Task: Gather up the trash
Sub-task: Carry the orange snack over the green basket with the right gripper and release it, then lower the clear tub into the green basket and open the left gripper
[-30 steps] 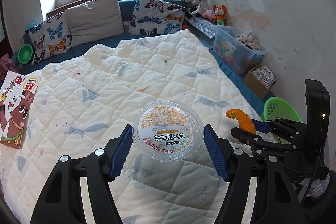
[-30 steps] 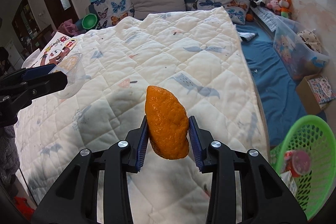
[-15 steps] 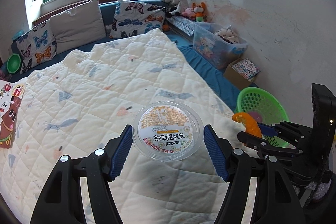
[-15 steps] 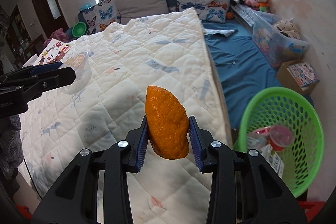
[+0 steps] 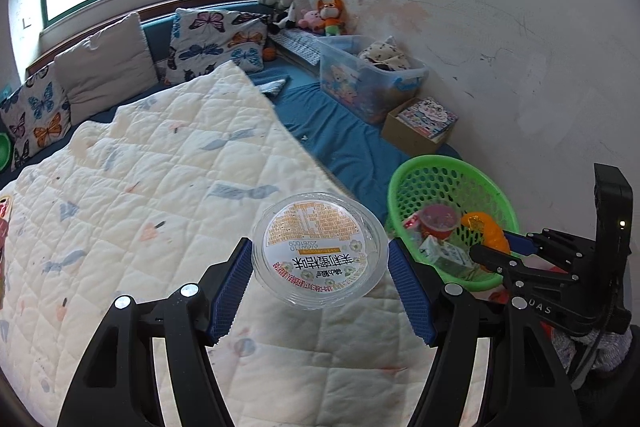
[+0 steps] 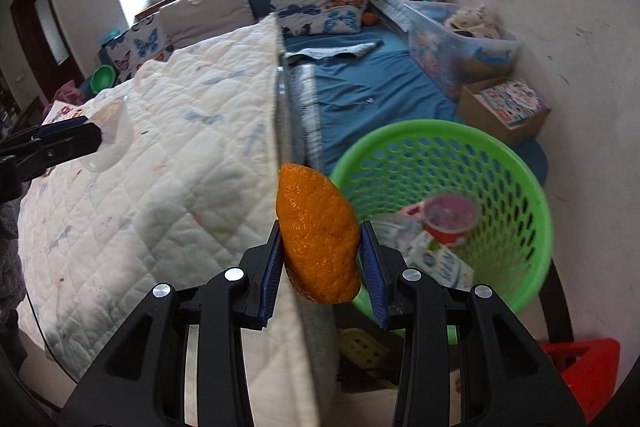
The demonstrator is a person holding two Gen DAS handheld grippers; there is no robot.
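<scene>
1. The peel (image 6: 318,247) at centre frame is bright orange with a pebbled skin.
2. The basket (image 6: 516,163) at right is lime green, dotted with holes.
3. The quilt (image 6: 168,155) at left is cream, diamond-stitched, with pale blue and pink marks.
4. The pillows (image 5: 216,45) at upper left are white with coloured butterflies.
5. The cup (image 5: 318,251) at centre is clear; its lid is white and orange.
6. The sheet (image 6: 360,87) is blue.

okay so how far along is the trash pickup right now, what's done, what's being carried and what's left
Done: a red cup and a small carton already lie in the green basket. In hand: the left claw grips a clear lidded cup, and the right claw grips an orange peel near the basket's rim. Left: dropping both in. No other trash shows on the quilt.
</scene>
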